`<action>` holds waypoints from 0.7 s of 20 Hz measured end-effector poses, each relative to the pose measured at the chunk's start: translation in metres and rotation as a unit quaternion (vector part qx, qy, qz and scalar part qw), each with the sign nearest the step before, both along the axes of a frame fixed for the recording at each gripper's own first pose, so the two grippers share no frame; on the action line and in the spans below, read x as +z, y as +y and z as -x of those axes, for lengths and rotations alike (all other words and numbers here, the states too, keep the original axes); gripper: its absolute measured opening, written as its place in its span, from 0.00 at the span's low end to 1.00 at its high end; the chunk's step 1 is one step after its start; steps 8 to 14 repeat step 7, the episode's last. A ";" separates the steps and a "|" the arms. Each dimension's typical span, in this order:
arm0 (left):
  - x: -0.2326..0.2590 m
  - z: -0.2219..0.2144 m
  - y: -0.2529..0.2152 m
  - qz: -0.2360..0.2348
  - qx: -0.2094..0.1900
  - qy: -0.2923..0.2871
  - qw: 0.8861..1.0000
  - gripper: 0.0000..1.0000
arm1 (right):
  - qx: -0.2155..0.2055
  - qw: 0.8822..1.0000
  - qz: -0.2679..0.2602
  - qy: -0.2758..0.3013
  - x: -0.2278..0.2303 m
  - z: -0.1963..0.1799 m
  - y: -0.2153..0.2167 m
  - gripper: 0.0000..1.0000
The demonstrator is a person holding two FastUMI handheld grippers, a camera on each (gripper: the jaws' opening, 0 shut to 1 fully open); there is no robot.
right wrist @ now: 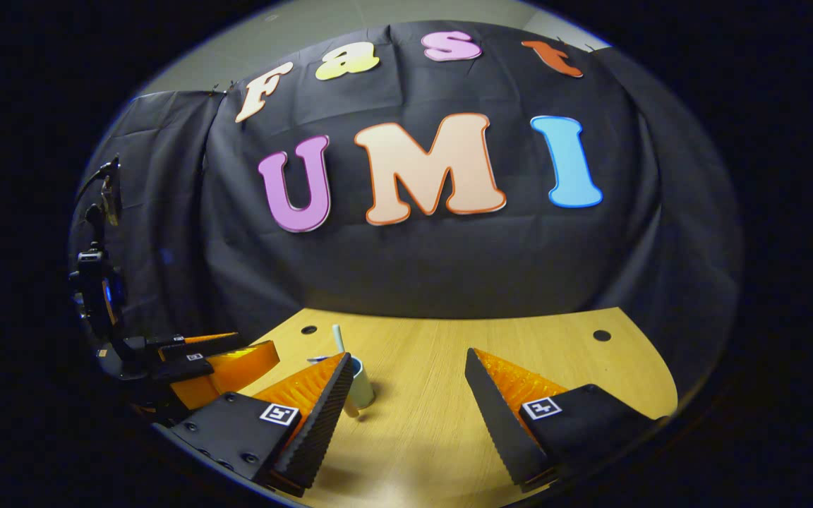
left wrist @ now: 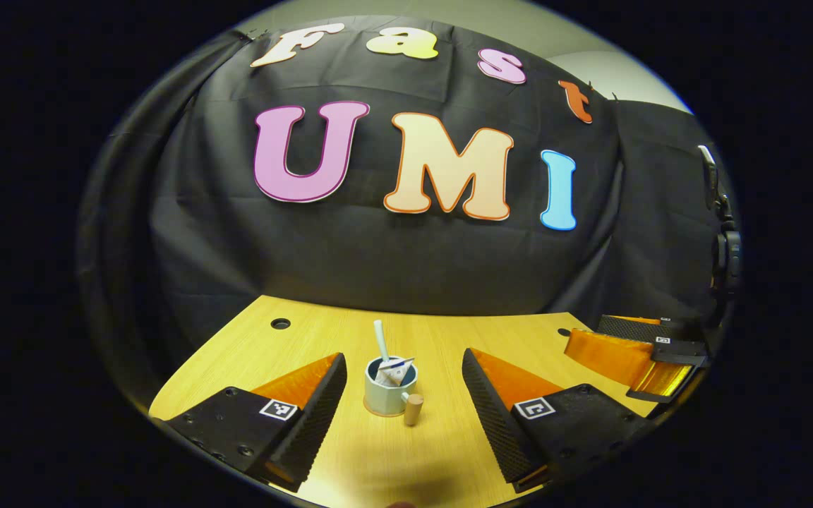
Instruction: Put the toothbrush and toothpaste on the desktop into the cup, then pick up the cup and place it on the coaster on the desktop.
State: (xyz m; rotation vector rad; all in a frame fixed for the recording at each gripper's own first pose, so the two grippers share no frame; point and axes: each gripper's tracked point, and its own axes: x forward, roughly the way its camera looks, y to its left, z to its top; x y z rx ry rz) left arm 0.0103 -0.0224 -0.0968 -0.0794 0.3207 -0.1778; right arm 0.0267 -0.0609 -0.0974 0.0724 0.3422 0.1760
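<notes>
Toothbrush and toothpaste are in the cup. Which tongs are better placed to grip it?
Left. The cup sits centred between the open left tongs; for the right tongs, also open, it lies off to one side, partly hidden.

The left claw (left wrist: 404, 381) is held low and level, its two fingers spread wide apart with nothing between them touching either one. The right claw (right wrist: 406, 384) is likewise wide open and empty, at about the same height. In the left gripper view the right claw (left wrist: 636, 356) sits off to the right side; in the right gripper view the left claw (right wrist: 216, 363) sits off to the left.
</notes>
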 end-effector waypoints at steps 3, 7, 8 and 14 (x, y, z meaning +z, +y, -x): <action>0.004 0.001 -0.009 -0.001 -0.007 -0.005 1.000 0.95 | -0.020 1.000 -0.004 -0.021 0.019 0.002 -0.018 0.99; 0.014 0.003 -0.013 -0.003 -0.009 -0.016 1.000 0.95 | -0.035 0.998 -0.024 -0.043 0.033 0.004 -0.030 0.98; 0.014 0.003 -0.013 -0.003 -0.009 -0.016 1.000 0.95 | -0.035 0.998 -0.024 -0.043 0.033 0.004 -0.030 0.98; 0.014 0.003 -0.013 -0.003 -0.009 -0.016 1.000 0.95 | -0.035 0.998 -0.024 -0.043 0.033 0.004 -0.030 0.98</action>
